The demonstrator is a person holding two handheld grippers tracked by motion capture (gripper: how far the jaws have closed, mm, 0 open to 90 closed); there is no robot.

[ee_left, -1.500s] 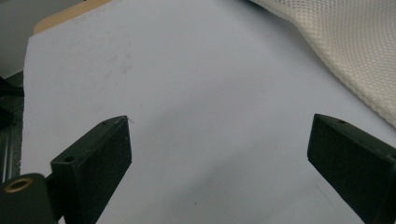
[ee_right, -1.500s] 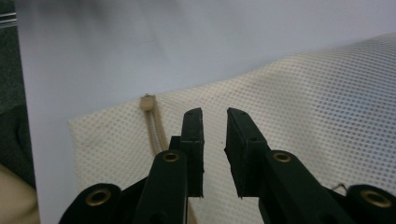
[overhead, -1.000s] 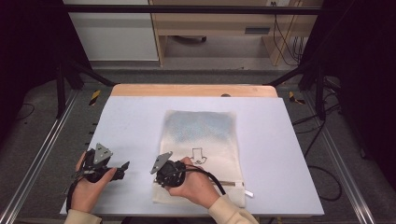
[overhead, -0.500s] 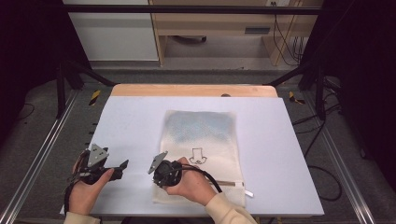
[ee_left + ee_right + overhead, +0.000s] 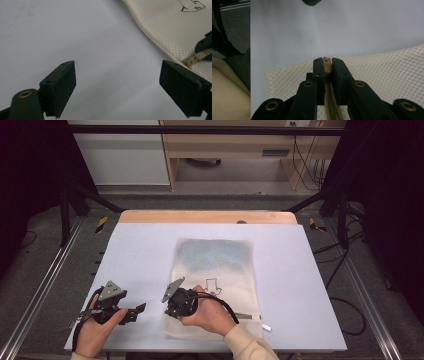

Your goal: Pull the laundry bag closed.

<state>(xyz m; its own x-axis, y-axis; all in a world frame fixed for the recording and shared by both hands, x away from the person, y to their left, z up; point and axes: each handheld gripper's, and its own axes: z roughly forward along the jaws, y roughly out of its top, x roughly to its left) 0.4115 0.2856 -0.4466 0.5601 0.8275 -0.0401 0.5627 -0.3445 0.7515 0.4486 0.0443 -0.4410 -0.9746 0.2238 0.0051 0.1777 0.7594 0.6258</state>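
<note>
One white counter point(image 5: 140, 250) carried a cream mesh laundry bag point(image 5: 230, 270), lying flat at its middle toward the near edge, with a small arrow outline printed on the fabric. Along the bag's near edge ran a tan zipper point(image 5: 329, 100). The right gripper point(image 5: 326, 67), resting on the bag's near left corner, had its jaws clamped on the zipper's end. The left gripper point(image 5: 117, 85) sat over bare counter just left of the bag, its jaws spread wide with nothing between them.
</note>
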